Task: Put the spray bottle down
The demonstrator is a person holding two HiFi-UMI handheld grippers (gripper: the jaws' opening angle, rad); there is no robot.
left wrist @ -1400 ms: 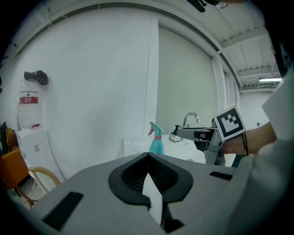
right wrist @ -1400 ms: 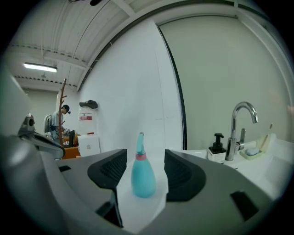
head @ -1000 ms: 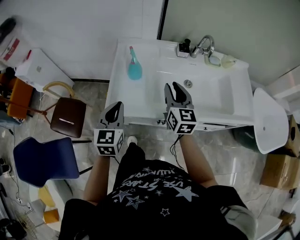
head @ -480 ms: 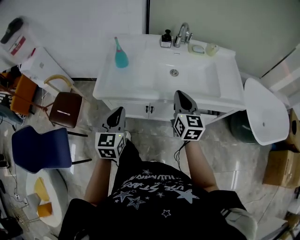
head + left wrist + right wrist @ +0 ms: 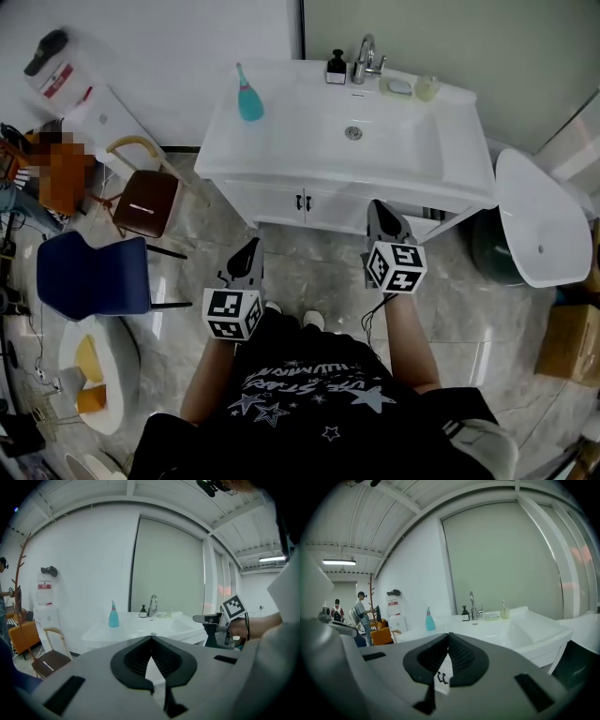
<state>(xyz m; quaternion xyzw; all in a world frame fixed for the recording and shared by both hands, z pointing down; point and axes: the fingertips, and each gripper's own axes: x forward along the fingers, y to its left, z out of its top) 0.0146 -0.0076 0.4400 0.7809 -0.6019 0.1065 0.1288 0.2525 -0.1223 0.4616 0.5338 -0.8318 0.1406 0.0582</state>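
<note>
The spray bottle (image 5: 247,97) has a translucent teal body, wide at the base and tapering to a narrow neck with a slim pale spray head. It stands upright on the flat left wing of the white sink (image 5: 281,159), left of the bowl and near the back edge, with nothing touching it. The left gripper (image 5: 151,638) has its jaws pressed together and nothing between them; its black ribbed pads meet at the tip. The right gripper (image 5: 448,634) is likewise pressed together and empty. Both grippers are held out over the floor in front of the sink, well apart from the bottle and pointing toward the sink. At the back edge of the sink, right of the bottle, stand a dark soap dispenser (image 5: 336,67), a chrome faucet (image 5: 366,56), a soap dish (image 5: 400,86) and a small cup (image 5: 427,89); the drain (image 5: 353,132) sits in the middle of the bowl. Below the sink top is a white cabinet (image 5: 281,202) with two small dark handles. The floor (image 5: 319,267) in front of the sink is glossy grey marbled tile. Left of the sink are a brown chair (image 5: 145,203) and a blue chair (image 5: 89,277) — the brown one nearer the sink. Right of the sink a white oval object (image 5: 539,234) stands beside a cardboard box (image 5: 570,342). Behind the sink the wall is white on the left and grey-green on the right.
</note>
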